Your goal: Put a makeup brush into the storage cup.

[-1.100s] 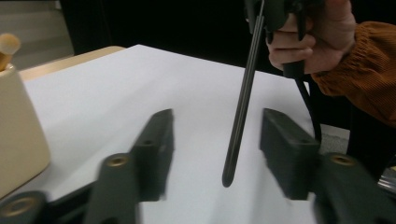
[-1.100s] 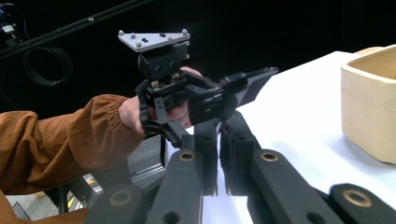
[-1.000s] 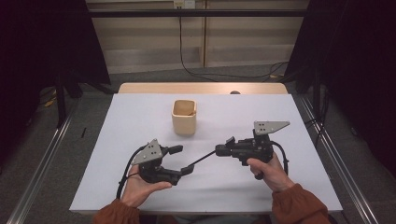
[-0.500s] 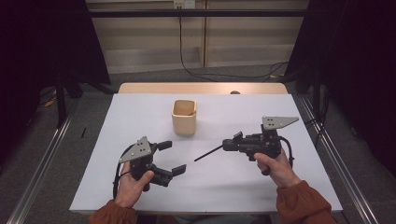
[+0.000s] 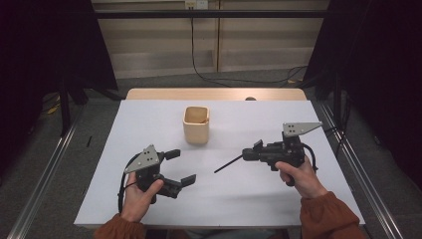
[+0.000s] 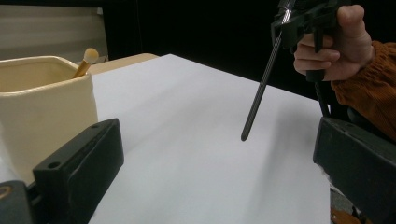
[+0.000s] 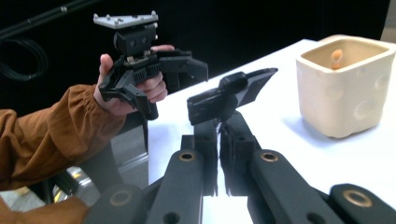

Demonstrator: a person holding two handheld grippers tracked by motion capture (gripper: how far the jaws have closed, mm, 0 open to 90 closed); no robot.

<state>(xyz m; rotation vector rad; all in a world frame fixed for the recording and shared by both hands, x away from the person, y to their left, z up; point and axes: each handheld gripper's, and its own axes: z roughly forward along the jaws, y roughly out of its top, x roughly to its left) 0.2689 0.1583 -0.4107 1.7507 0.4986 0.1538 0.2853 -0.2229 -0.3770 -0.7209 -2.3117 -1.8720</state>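
Note:
My right gripper (image 5: 247,155) is shut on one end of a thin black stick (image 5: 228,164), which slants down to the left just above the white table (image 5: 249,199). In the left gripper view the stick (image 6: 259,93) hangs from that gripper (image 6: 292,21), its tip over the sheet. My left gripper (image 5: 182,167) is at the front left, its jaws wide apart; they have just been opening, with nothing between them (image 6: 217,177). A cream cup (image 5: 196,125) stands mid-table with a wooden stick (image 6: 86,58) in it. My right jaws (image 7: 219,137) press together.
The cream cup (image 7: 343,86) is beyond and between the two grippers. The white sheet ends at a wooden table edge (image 5: 214,93) at the back. Metal rails (image 5: 348,154) run along both sides, and cables (image 5: 234,79) lie on the floor behind.
The left gripper let go of the stick, opened and drew back to the left and toward the person. The right gripper kept the stick and shifted slightly right.

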